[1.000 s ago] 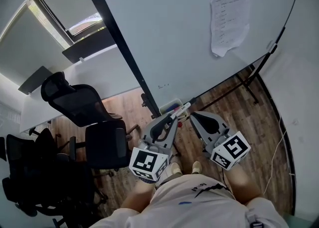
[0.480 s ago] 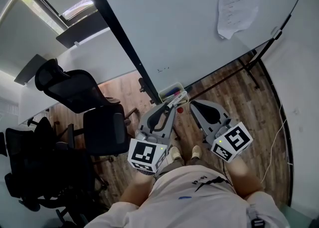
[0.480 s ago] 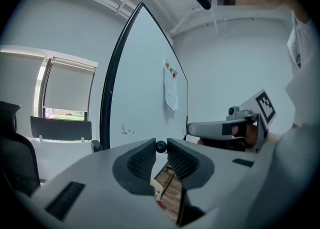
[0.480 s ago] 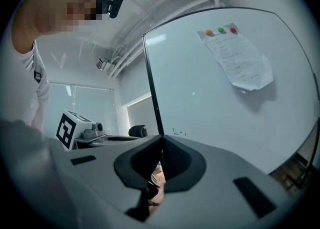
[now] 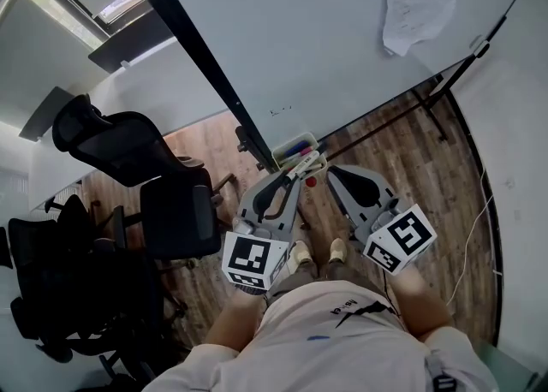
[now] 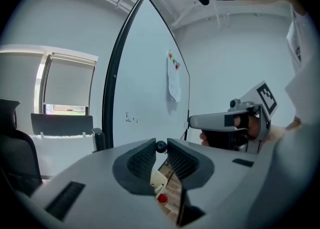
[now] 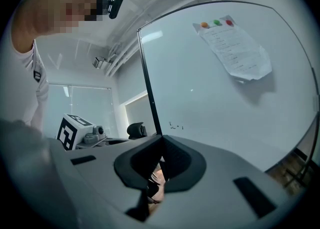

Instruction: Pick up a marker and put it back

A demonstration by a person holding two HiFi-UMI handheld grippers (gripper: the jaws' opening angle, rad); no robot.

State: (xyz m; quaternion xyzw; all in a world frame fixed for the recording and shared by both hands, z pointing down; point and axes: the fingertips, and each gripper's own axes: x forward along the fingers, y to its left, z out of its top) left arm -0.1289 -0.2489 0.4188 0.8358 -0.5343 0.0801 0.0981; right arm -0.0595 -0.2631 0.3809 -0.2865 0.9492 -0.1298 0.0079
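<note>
A white-barrelled marker pen (image 5: 308, 163) is clamped crosswise at the tips of the left tongs (image 5: 297, 178). In the left gripper view the marker's dark round end (image 6: 160, 146) sits between the two ribbed black pads, which are held a little apart by it and press on it from both sides. The marker is held in the air, low over a brown wood-plank floor (image 5: 402, 151). Its far end is at the near rim of a small pale tray (image 5: 283, 147) at the foot of a large white whiteboard (image 5: 325, 39). Whether the marker touches the tray cannot be told. The tray holds other pens, one blue and one pink.

A small red round object (image 5: 310, 183) lies on the floor just below the left tongs. It also shows through the gap under the pads (image 6: 161, 198).

The right tongs (image 5: 334, 173) hang just beside the left, pointing at the whiteboard. In the right gripper view their tips (image 7: 161, 143) meet, with nothing between them.

A white paper sheet (image 5: 419, 1) hangs on the whiteboard, pinned by orange, green and red magnets. Black office chairs (image 5: 171, 219) stand to the left. The person stands directly below the camera.
</note>
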